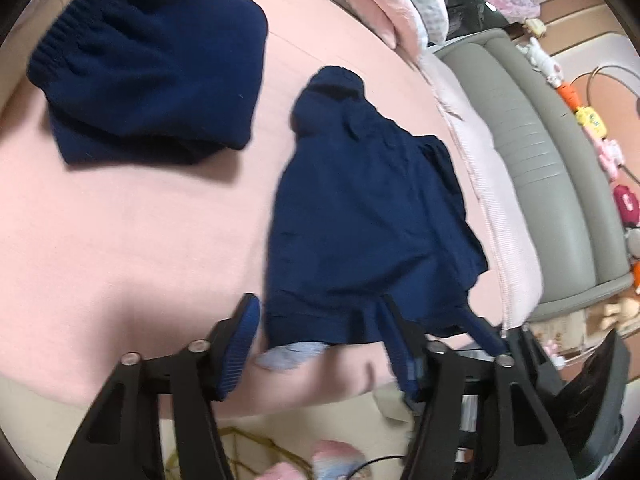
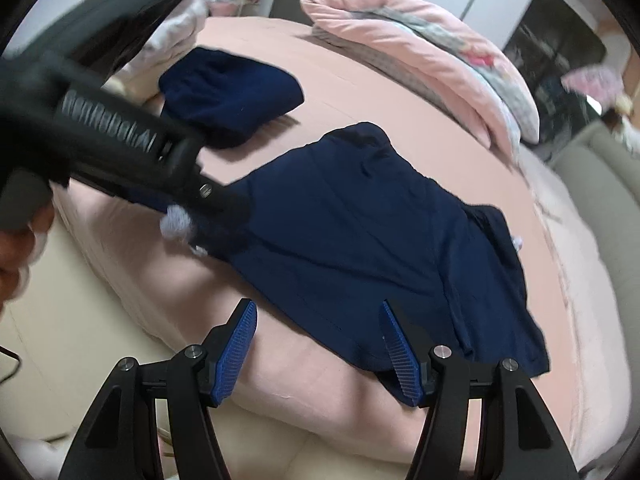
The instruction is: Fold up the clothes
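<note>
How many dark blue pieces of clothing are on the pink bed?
2. A folded knitted one lies farther back; a thinner one lies spread near both grippers at the bed's edge. More could be hidden beneath.

Thin, matt navy cloth on the unfolded garment (image 2: 360, 240), lightly creased; thick ribbed knit on the folded navy sweater (image 1: 148, 68); smooth matt pink cotton on the bedsheet (image 1: 120, 240); ridged blue rubber on gripper pads (image 2: 236, 344), matt black plastic arms; smooth grey leather-like headboard (image 1: 532, 152); fluffy pink blanket (image 2: 420, 28)
</note>
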`<state>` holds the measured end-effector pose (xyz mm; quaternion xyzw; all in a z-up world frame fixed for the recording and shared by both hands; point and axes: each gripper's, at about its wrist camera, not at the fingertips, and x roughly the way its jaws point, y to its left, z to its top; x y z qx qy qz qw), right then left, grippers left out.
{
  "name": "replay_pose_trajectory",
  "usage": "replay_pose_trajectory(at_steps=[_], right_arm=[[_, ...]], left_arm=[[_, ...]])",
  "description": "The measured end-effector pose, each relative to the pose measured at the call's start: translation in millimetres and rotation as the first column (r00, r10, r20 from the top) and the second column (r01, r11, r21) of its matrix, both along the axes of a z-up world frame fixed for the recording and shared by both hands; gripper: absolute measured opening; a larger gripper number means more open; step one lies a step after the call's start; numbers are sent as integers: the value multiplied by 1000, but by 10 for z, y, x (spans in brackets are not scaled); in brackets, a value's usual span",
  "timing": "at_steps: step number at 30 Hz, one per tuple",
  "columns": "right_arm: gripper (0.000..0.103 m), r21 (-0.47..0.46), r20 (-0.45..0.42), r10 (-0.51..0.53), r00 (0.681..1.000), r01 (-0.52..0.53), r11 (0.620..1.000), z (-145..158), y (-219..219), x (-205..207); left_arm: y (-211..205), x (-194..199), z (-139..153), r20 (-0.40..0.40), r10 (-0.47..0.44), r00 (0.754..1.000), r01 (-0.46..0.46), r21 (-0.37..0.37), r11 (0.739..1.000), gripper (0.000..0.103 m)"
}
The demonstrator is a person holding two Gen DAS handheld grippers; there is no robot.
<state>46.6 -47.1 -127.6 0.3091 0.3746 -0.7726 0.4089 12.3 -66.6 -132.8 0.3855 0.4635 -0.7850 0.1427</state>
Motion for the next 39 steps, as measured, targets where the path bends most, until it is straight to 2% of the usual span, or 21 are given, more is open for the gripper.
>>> replay_pose_trajectory(at_steps=[1,3,10,17,26,29,35,36,38,39], right_arm=[[63,7,-17,13,1000,-13,1000,-26,-12,22],[63,16,-46,27,999,-26,1000,-59,-27,52],[63,14,-142,104,984,-103,995,-104,-55,182],[63,59,-248,200,948,-192,980,-227,-179,313],[63,90,-298,239,924,-222,971,-385,-266,337],[63,93,-366,247,897,-229,969,-458,-333,366],[63,112,-427,277,861,-254,961,-526,-405,443],[62,116,-437,282,854,-258,959,-538,-416,455],[42,124,-453,294,841,-267,956,-563,-441,482],[22,137,-440,310,843,-278,951,-589,-456,504]], left_arm=[[14,-12,-15,4,2,1000,-2,-1,1000,32],[32,-34,-30,9,0,1000,0,-4,1000,27],[59,-44,-7,-10,4,1000,-4,-4,1000,24],[56,-63,101,-46,-5,999,5,-11,1000,24],[-49,-1,127,-96,7,995,-4,34,999,24],[-59,11,137,-92,4,996,-2,25,1000,24],[-72,33,129,-81,4,997,-1,34,999,23],[-72,28,130,-69,-1,998,3,32,999,23],[-71,16,132,-39,-11,999,12,27,1000,24],[-70,10,133,-24,-16,1000,16,25,1000,24]])
